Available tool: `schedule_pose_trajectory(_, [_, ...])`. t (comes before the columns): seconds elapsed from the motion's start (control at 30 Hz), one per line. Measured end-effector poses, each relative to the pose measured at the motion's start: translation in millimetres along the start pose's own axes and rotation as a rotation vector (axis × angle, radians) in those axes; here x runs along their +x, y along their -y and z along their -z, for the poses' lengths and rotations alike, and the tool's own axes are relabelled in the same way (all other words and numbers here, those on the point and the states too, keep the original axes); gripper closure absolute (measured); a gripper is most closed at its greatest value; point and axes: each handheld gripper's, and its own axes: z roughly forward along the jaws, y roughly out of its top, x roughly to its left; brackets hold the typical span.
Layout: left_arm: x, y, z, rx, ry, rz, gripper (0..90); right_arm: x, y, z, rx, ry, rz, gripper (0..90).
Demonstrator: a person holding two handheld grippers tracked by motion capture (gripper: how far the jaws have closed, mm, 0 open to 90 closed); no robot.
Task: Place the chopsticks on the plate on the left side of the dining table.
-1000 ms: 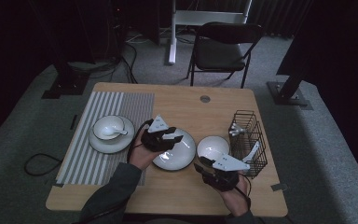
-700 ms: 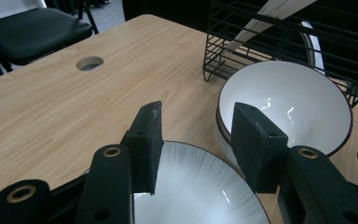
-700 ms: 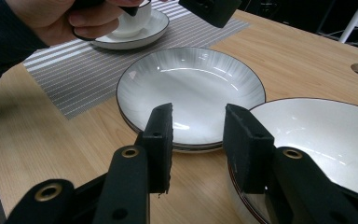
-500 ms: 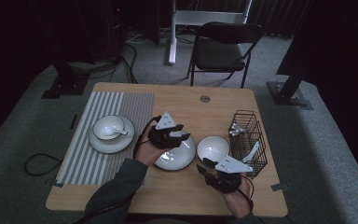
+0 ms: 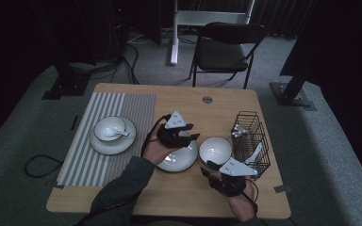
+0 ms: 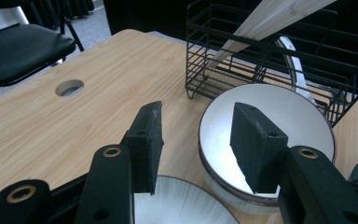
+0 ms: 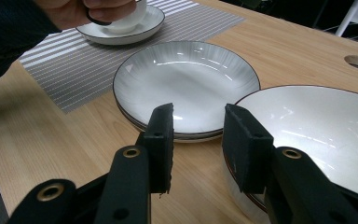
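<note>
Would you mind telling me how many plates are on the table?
2: one plate on the striped placemat under a small bowl, one plate mid-table beside the white bowl. More may be stacked beneath.

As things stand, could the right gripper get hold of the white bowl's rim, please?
Probably yes. The right gripper is open, with the white bowl just ahead of it; one of its fingers already sits by the near rim, and nothing lies between them.

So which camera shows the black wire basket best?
The high view: the whole wire basket stands at the table's right edge, utensils inside. The left gripper view shows its near side close up behind the bowl. The right gripper view looks toward the plate instead.
</note>
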Motion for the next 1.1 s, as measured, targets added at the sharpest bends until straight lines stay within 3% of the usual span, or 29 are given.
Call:
schedule_pose_trajectory(0.43, [-7.4, -12.1, -17.8, 0.023, 0.035, -0.042, 54.6, -1.1, 3.3, 4.5, -0.001, 0.008, -0.01, 63.2])
schedule_pose_trajectory(0.6, [-10.7, -17.4, -24.7, 0.005, 0.054, -0.059, 54.7, -1.7, 4.6, 6.2, -0.004, 0.018, -0.01, 62.6])
schedule_pose_trajectory(1.1, [-34.3, -39.7, -47.2, -0.006, 0.104, -0.128, 60.1, -5.7, 7.6, 9.0, -0.009, 0.029, -0.026, 62.5])
